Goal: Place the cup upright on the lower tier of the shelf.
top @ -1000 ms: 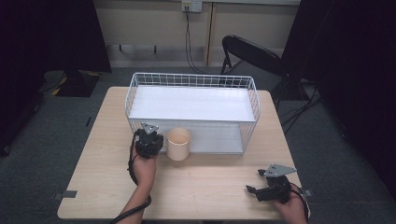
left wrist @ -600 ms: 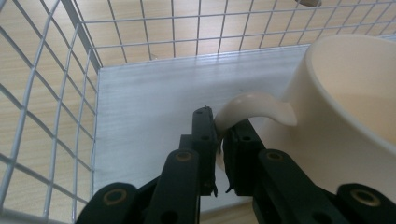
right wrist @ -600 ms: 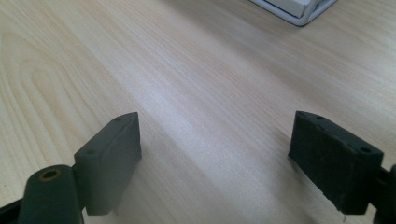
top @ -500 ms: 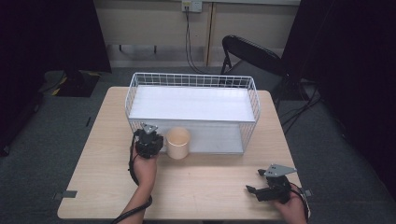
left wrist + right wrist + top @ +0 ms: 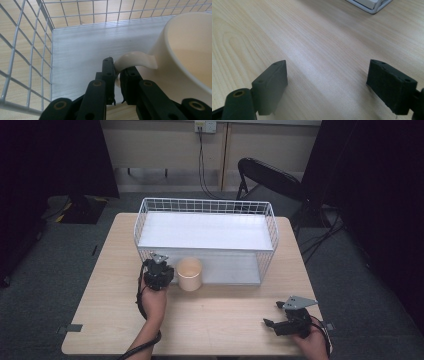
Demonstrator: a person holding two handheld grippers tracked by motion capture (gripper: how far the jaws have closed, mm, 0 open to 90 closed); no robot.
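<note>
Nothing has moved since the earlier frame: cream mug (image 5: 189, 274) stands on the surface (image 5: 215, 320) against the near side of the wire basket (image 5: 270, 227). Left gripper (image 5: 117, 80) fingers clamp its handle (image 5: 133, 60). Right gripper (image 5: 270, 324), fingers wide apart and empty, rests at near right.

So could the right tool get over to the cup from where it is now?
Probably yes. The right tool sits open near the table's front right corner, and only bare table lies between it and the cup. The left tool already pinches the cup's handle, so it would have to come from the free side.
</note>
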